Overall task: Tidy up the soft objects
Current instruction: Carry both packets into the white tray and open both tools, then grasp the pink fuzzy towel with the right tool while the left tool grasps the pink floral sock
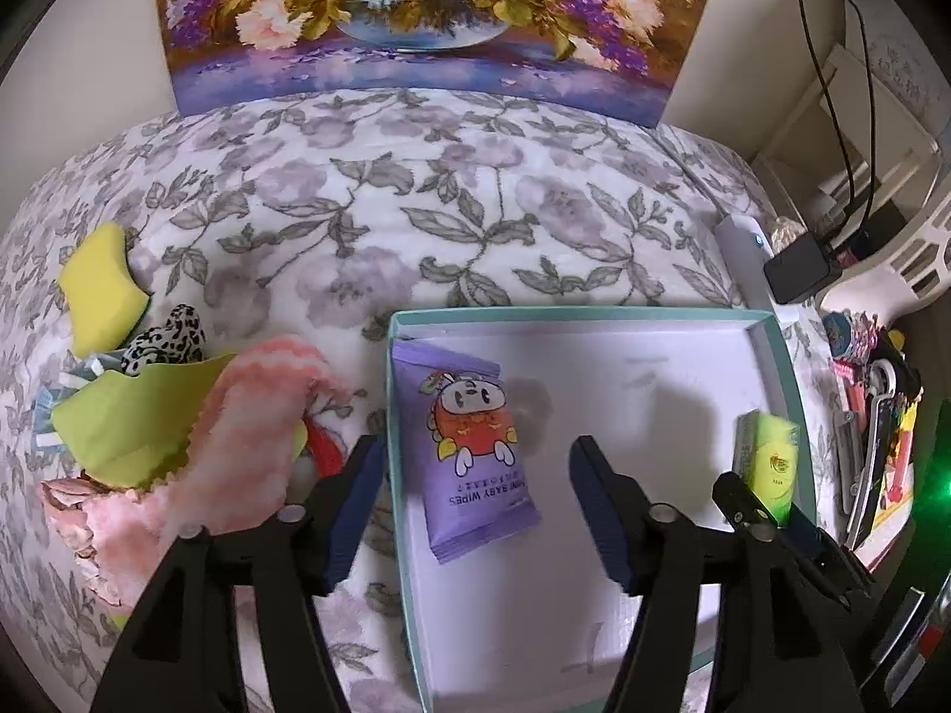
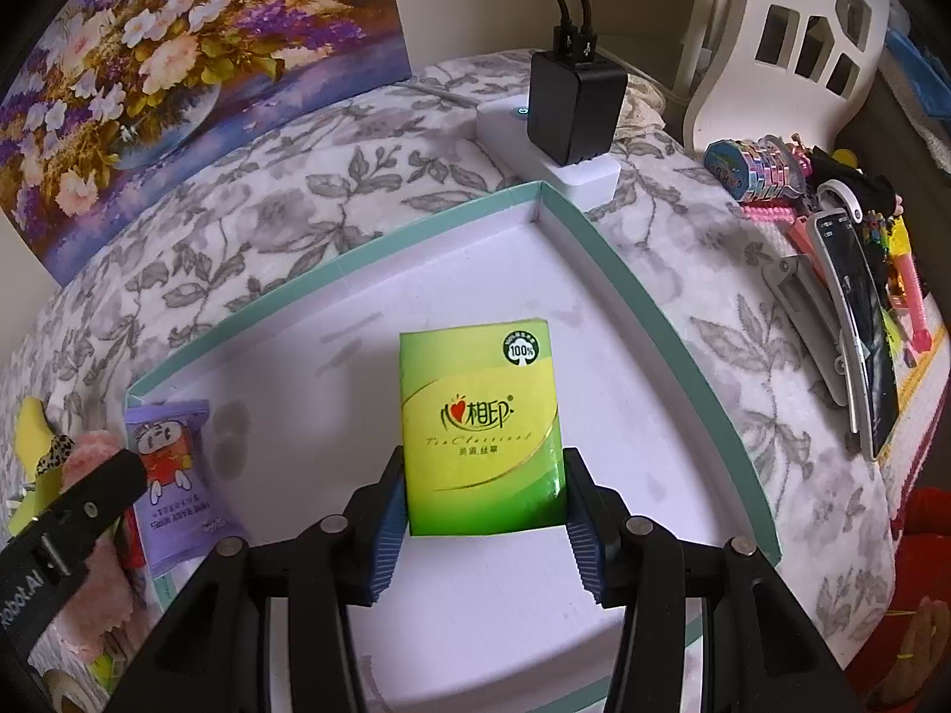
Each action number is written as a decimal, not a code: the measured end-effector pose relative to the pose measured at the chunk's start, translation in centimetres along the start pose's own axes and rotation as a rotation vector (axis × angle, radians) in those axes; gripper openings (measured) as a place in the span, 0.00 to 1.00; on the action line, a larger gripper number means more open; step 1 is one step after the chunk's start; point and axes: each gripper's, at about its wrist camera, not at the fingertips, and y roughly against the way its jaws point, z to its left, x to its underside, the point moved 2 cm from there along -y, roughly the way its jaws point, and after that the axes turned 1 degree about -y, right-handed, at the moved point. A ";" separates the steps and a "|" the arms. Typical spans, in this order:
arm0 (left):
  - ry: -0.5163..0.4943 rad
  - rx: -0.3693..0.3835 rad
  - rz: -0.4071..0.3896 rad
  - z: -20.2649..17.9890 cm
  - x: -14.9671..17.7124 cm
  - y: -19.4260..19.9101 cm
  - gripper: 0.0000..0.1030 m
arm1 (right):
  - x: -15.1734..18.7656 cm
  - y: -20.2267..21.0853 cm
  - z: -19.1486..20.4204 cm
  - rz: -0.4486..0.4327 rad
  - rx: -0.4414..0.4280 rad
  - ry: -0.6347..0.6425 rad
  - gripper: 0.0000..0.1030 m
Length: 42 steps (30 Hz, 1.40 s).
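So the teal-rimmed box [image 1: 778, 368] on the flower-print bed cover [image 1: 416, 190] is clearly the drop-off spot. The purple baby wipes pack [image 1: 475, 451] lies flat on the box floor, up against its left wall, and the left gripper [image 1: 475, 511] sits over it with jaws spread wide, one on each side and neither pressing it, so I'd say it's let go. The right gripper [image 2: 484, 511] has its jaws clamped on the lower sides of the green tissue pack [image 2: 481, 428], holding it face-up over the middle of the box, probably to set it beside the wipes. Left of the box there's a pile not yet sorted: yellow sponge [image 1: 104, 291], pink fuzzy cloth [image 1: 249, 416], leopard scrunchie [image 1: 166, 338].
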 end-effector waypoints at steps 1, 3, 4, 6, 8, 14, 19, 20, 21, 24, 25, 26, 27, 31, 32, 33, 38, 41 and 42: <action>0.005 0.001 -0.002 0.1 0.0 0.1 0.70 | 0.0 0.1 0.0 -0.003 0.001 0.000 0.50; 0.025 -0.005 -0.007 0.7 -0.2 0.4 0.85 | -0.1 0.3 0.0 -0.008 0.002 -0.002 0.57; 0.036 -0.015 -0.009 1.0 -0.2 0.5 0.85 | -0.1 0.3 0.0 -0.008 0.000 -0.003 0.62; 0.052 -0.033 -0.021 1.6 -0.3 0.7 0.85 | 0.0 0.3 0.1 -0.006 -0.009 0.002 0.68; 0.065 -0.055 -0.023 2.3 -0.3 0.8 0.86 | 0.1 0.2 0.5 -0.001 -0.010 0.018 0.68; 0.108 -0.086 -0.005 4.1 -0.1 0.6 0.86 | 0.4 0.0 1.4 0.000 -0.005 0.060 0.99; 0.153 -0.114 -0.023 5.7 0.1 1.1 0.99 | 0.5 0.2 1.4 -0.003 -0.017 0.053 1.00; 0.164 -0.109 -0.030 6.0 0.1 1.2 1.00 | 0.5 0.2 1.5 -0.002 -0.019 0.052 1.00; 0.176 -0.103 -0.037 6.3 0.1 1.3 1.00 | 0.5 0.3 1.5 -0.002 -0.020 0.052 1.00; 0.200 -0.104 -0.062 7.2 0.1 1.9 1.00 | 0.6 0.6 1.8 0.000 -0.032 0.062 1.00; 0.204 -0.109 -0.068 7.4 0.0 2.1 1.00 | 0.7 0.7 1.9 -0.001 -0.033 0.067 1.00; 0.207 -0.114 -0.076 7.6 0.0 2.3 1.00 | 0.7 0.9 2.0 -0.001 -0.030 0.075 1.00; 0.210 -0.116 -0.084 7.8 0.1 2.6 1.00 | 0.7 1.0 2.1 -0.002 -0.027 0.080 1.00; 0.226 -0.116 -0.094 8.6 0.2 3.4 1.00 | 1.0 1.4 2.2 0.003 -0.032 0.077 1.00; 0.231 -0.113 -0.096 8.9 0.3 3.6 1.00 | 1.2 1.5 2.2 0.008 -0.040 0.073 1.00; 0.237 -0.109 -0.099 9.2 0.4 3.9 1.00 | 1.2 1.7 2.2 0.008 -0.046 0.071 1.00; 0.259 -0.114 -0.121 10.5 0.8 5.5 1.00 | 1.5 3.4 2.7 -0.029 -0.030 0.096 1.00; 0.261 -0.136 -0.145 11.6 1.2 7.1 1.00 | 1.6 4.3 3.2 -0.041 -0.031 0.103 1.00; 0.261 -0.138 -0.153 11.9 1.2 7.5 1.00 | 1.7 4.7 3.5 -0.041 -0.031 0.102 1.00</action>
